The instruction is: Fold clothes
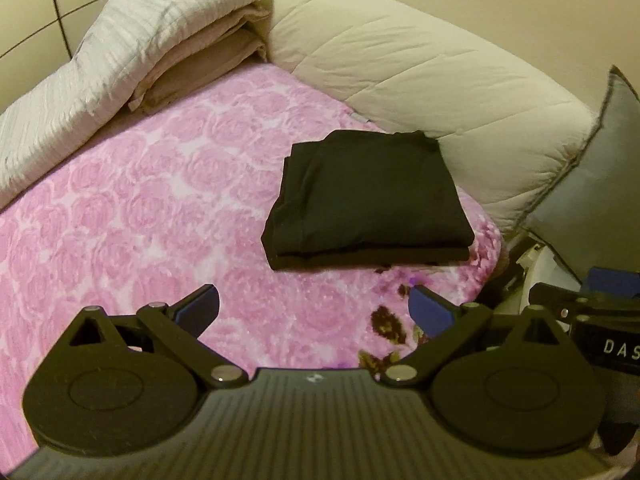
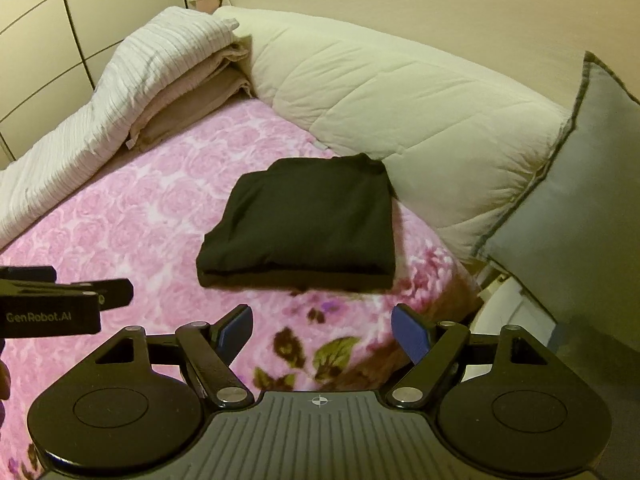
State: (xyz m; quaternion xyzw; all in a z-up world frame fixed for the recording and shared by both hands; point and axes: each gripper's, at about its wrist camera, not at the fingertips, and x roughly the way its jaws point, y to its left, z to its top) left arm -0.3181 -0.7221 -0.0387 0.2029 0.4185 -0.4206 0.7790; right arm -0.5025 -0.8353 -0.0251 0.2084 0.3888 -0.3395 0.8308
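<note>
Nearest the cameras, the left gripper [image 1: 314, 308] and the right gripper [image 2: 322, 330] hover side by side above the pink floral blanket [image 1: 132, 216], each with its 2 blue-padded fingers spread wide and nothing between them. Neither touches cloth.

Just beyond them lies the black garment [image 1: 366, 200], already folded into a compact, roughly rectangular packet of at least 2 visible layers. It rests flat on the blanket towards the right-hand side of the bed, its far corner touching or nearly touching the cream quilted duvet [image 1: 420, 76]. Its thick folded edge faces the grippers, and its long axis seems to run across the view, left to right, though the fisheye makes that hard to tell.

Judging by this, the folding of this piece looks finished and both tools are clear of it. The next move probably calls for either setting the packet aside or fetching another item; no unfolded clothing shows here.

Farther back sits a stack of folded bedding [image 1: 192, 52], and a grey pillow [image 2: 568, 208] at the right.
</note>
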